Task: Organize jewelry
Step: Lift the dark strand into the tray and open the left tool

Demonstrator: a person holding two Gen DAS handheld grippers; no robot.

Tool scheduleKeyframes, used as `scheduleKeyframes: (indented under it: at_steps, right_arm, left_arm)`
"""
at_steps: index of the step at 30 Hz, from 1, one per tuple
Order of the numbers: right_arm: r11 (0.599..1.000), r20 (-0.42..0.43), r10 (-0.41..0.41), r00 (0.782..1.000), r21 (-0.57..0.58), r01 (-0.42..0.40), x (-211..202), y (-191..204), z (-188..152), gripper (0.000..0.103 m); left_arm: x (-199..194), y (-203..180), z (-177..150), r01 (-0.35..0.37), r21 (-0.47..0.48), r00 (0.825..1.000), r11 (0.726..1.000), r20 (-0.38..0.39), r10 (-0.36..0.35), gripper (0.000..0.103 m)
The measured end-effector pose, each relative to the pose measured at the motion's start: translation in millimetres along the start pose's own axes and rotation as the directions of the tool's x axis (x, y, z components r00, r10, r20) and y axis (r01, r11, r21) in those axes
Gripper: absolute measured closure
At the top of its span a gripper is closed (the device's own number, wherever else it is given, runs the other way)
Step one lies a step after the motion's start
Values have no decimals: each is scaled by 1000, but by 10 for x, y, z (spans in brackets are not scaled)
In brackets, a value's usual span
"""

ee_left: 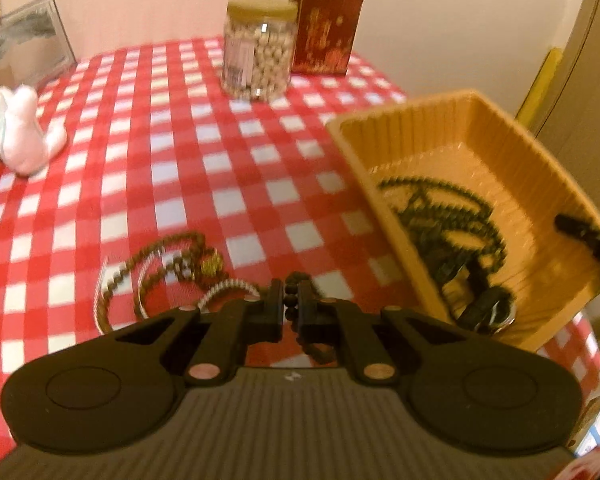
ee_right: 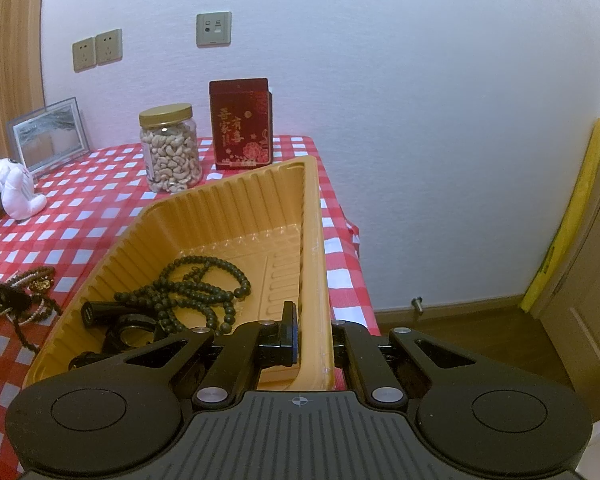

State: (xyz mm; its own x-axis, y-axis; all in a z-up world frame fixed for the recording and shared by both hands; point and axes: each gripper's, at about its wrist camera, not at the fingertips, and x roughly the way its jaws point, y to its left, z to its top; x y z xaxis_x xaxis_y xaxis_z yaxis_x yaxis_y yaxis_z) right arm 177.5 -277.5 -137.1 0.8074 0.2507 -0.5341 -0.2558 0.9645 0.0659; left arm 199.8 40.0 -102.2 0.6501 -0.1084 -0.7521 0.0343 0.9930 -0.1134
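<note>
The left gripper (ee_left: 291,307) pinches a dark bead strand (ee_left: 292,300) between its fingers, just above the checked tablecloth (ee_left: 180,152). The right gripper (ee_right: 314,330) has its fingers pressed on the right wall of the yellow tray (ee_right: 228,208), where a green bead necklace (ee_right: 196,292) lies.

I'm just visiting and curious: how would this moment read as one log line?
left tool: shut on dark bead strand | right tool: shut on tray wall | green beads in tray | other jewelry on tablecloth
</note>
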Motion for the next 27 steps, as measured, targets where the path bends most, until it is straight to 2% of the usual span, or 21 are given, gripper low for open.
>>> scheduleKeyframes:
  at_steps: [6, 12, 20, 27]
  right_arm:
    - [1000, 0, 2, 1000, 5, -2, 19, -3, -8, 100]
    - [1000, 0, 5, 1000, 8, -5, 30, -15, -11, 100]
    - [1000, 1, 6, 1000, 8, -6, 28, -3, -9, 100]
    - [1000, 0, 7, 1000, 10, -7, 33, -20, -4, 100]
  left_arm:
    - [-212, -64, 268, 33, 25, 995, 999, 92, -35, 98]
    - [-197, -303, 523, 118, 54, 980, 992, 152, -125, 98]
    - [45, -698, 755, 166, 123, 969, 978, 166, -185, 98]
    - [372, -869, 805, 149, 158, 980, 976, 112, -167, 97]
